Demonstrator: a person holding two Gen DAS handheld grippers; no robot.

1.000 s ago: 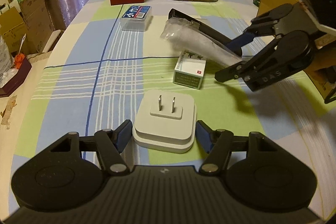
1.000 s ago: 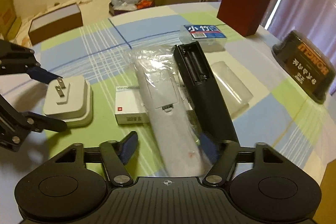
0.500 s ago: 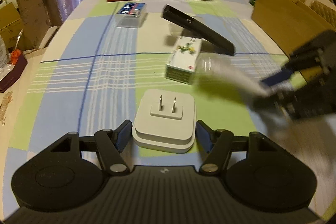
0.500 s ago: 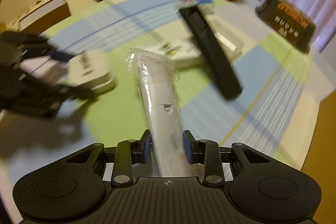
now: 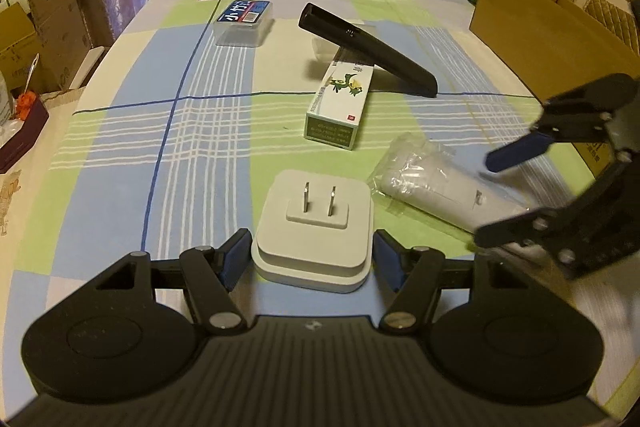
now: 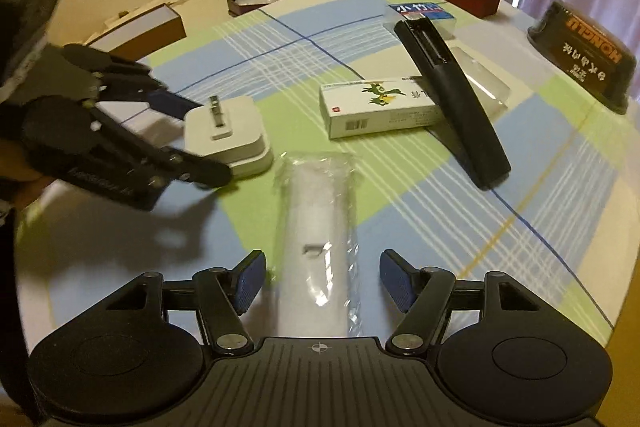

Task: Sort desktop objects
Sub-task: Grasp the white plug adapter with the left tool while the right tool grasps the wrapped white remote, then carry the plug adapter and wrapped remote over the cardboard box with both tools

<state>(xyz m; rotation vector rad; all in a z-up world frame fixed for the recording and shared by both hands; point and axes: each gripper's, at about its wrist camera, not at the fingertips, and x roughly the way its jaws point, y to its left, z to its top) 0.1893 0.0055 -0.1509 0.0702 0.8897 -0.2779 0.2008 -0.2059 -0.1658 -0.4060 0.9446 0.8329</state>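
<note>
While both of my tools sit low over the surface (image 5: 120, 155):
Left gripper (image 5: 312, 259): spread apart around the white plug adapter (image 5: 316, 227).
Right gripper (image 6: 322, 281): spread apart, wrapped white remote (image 6: 318, 227) lying between.
Black remote (image 6: 452, 95): propped on green-white box (image 6: 376, 107).

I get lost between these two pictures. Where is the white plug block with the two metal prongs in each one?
Left wrist view: the white plug block sits bottom centre, between the left gripper's open fingers.
Right wrist view: it sits left of centre, beside the left gripper.
Shared landmark: the green and white box.
</note>
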